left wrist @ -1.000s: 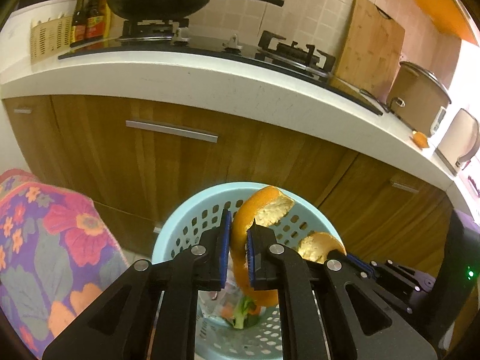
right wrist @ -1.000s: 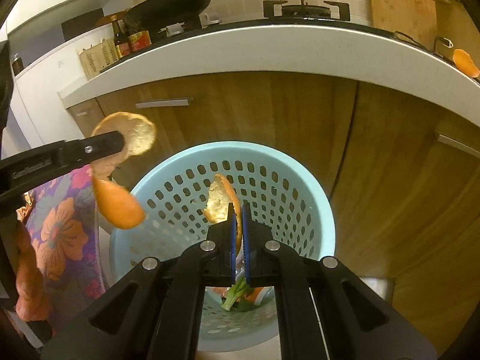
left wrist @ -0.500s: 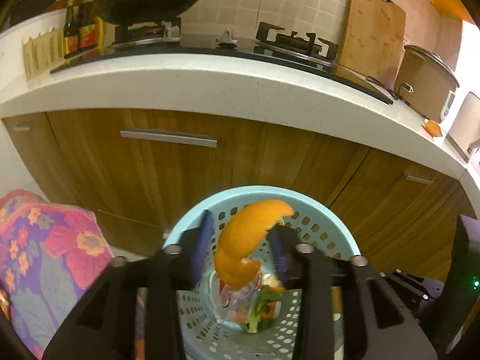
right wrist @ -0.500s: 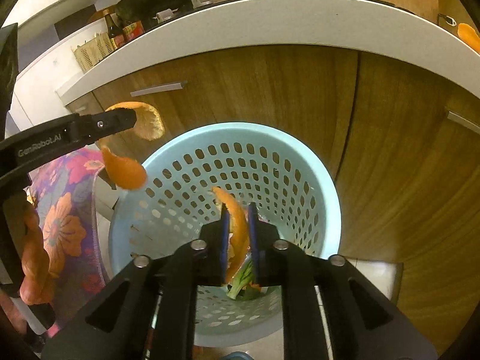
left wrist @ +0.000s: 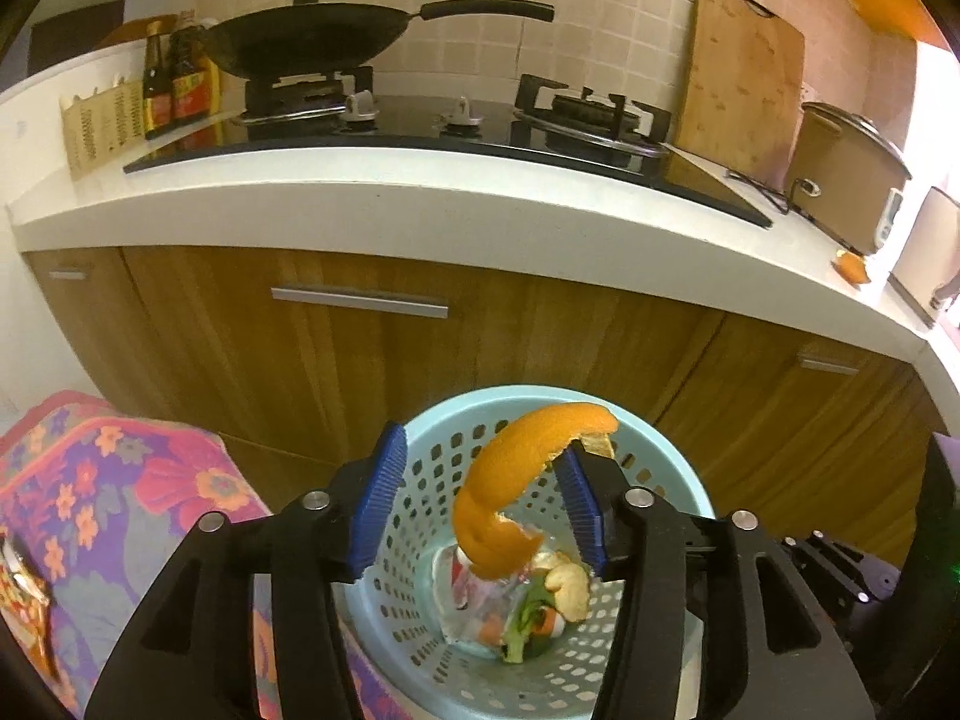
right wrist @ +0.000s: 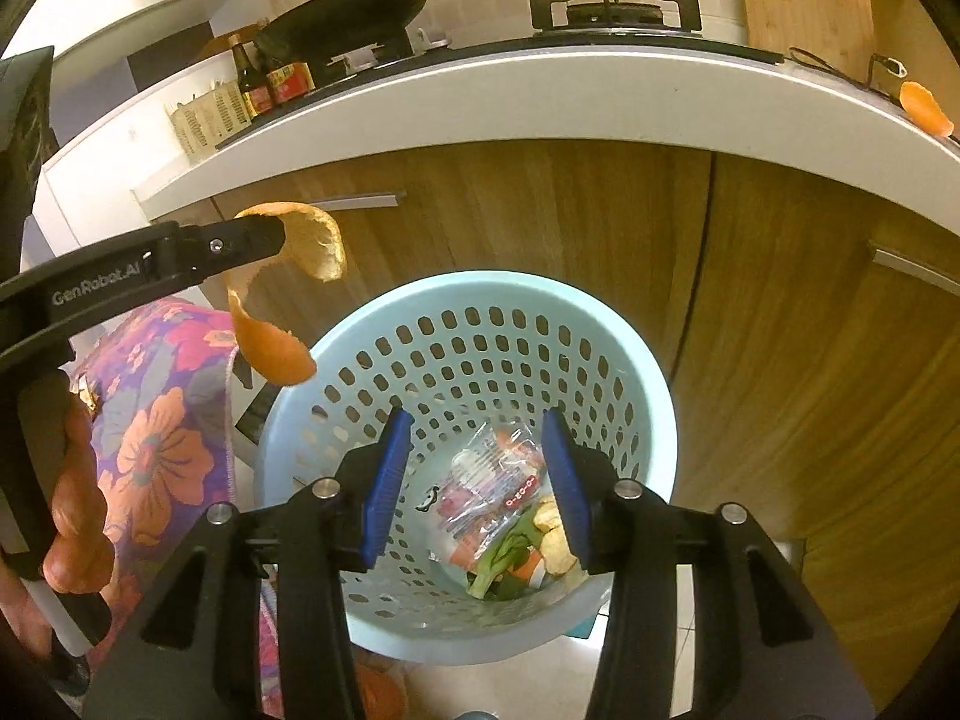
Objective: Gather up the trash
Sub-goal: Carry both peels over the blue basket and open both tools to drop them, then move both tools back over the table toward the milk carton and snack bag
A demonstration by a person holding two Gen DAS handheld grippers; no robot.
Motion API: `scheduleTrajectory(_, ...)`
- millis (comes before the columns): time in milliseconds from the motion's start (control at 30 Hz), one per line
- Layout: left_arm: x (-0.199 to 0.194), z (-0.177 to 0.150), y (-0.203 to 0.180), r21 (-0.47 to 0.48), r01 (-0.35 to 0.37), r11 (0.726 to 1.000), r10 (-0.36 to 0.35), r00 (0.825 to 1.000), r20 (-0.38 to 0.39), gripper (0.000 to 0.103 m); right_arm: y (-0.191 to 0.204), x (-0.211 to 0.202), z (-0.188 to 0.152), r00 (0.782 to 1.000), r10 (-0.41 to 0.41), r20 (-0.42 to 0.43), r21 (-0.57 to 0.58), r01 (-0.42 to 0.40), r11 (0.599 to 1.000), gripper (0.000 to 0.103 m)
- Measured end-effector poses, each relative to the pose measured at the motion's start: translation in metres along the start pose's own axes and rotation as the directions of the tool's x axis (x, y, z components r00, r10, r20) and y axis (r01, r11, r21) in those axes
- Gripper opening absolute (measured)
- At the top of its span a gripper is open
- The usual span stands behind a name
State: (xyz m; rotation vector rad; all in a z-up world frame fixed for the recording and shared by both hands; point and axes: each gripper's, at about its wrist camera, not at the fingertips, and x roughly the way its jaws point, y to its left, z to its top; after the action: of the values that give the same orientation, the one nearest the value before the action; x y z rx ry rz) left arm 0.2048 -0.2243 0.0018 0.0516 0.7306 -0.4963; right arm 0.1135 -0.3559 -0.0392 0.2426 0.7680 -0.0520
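Two pairs of fingers just spread, orange peel [left wrist: 510, 498] hanging on left, basket [right wrist: 600, 324] holding wrapper, scraps.

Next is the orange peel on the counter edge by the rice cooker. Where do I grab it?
Pinch the orange peel across its thin wall at the near end. It lies by the counter front lip, so probably come from the front, slightly above.

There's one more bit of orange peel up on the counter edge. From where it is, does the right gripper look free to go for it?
Probably yes. The right gripper is open and empty over the basket, and the peel piece lies exposed near the countertop edge, up to its right; nothing visibly stands between.
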Motion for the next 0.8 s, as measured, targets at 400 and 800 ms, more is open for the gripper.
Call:
scheduleTrajectory(400, 0.034, -0.002, 0.008, 0.037, -0.012, 0.999, 0.019, 0.978, -0.206, 0.058, -0.008, 0.003, 0.000, 1.000, -0.018, -0.025, 0.023, 0.018, 1.000, 0.042)
scheduleTrajectory(800, 0.038, -0.026, 0.025, -0.009, 0.057, 0.998, -0.057, 0.951, -0.303, 0.058, -0.005, 0.002, 0.000, 0.999, -0.040, -0.032, 0.021, 0.041, 0.999, 0.042)
